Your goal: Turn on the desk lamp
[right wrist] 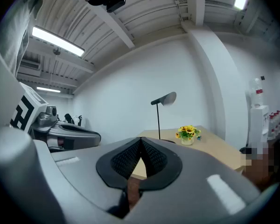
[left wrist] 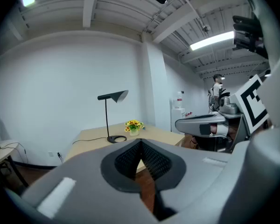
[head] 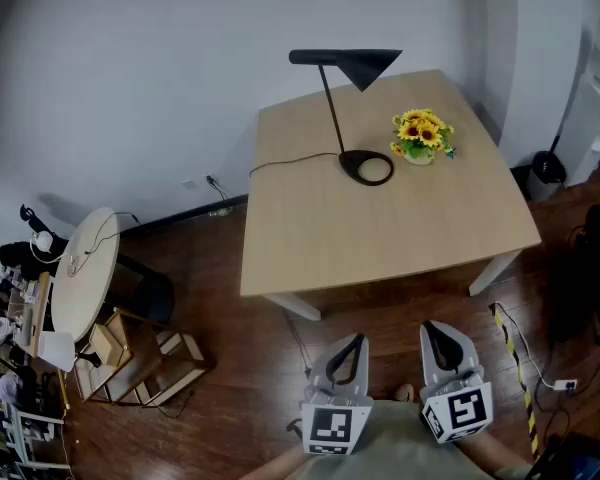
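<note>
Hovering short of table (head: 380,233): left gripper (head: 358,342) and right gripper (head: 432,329) both pinched closed, empty; desk lamp (head: 355,63) switch too small to resolve.

Grey left tool (head: 357,341), black-padded; right tool (head: 432,329) alike; black-and-white marker cubes (head: 331,428).

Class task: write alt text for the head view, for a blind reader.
A black desk lamp stands on a wooden table beside a pot of yellow flowers; the left gripper and right gripper hover shut, short of the table.
</note>
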`<control>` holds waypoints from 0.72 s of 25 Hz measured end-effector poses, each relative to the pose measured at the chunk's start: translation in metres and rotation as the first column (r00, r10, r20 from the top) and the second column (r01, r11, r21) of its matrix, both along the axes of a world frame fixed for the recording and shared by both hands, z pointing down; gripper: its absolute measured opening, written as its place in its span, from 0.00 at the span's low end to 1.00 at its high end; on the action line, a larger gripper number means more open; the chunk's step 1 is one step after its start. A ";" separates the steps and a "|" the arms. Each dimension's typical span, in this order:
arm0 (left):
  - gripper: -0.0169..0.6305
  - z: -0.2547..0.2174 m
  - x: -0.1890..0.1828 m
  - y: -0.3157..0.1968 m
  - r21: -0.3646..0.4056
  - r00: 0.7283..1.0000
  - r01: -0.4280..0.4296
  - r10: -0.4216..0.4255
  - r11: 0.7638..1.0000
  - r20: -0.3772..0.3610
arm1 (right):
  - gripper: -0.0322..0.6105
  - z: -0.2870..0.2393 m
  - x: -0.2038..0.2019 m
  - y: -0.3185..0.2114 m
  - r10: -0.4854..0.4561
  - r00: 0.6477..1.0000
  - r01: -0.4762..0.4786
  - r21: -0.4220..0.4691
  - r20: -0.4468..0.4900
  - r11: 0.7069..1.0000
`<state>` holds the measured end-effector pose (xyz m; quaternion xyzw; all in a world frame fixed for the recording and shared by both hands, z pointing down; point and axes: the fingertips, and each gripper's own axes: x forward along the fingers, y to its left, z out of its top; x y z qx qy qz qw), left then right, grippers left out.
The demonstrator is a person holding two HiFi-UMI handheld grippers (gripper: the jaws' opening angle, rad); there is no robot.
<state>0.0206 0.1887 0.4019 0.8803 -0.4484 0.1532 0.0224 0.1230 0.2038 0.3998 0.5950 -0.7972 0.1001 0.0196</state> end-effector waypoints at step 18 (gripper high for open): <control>0.02 0.008 0.019 -0.067 -0.011 0.998 -0.032 0.031 0.999 -0.051 | 0.05 0.006 0.027 -0.049 0.060 0.997 -0.061 -0.016 -0.052 0.998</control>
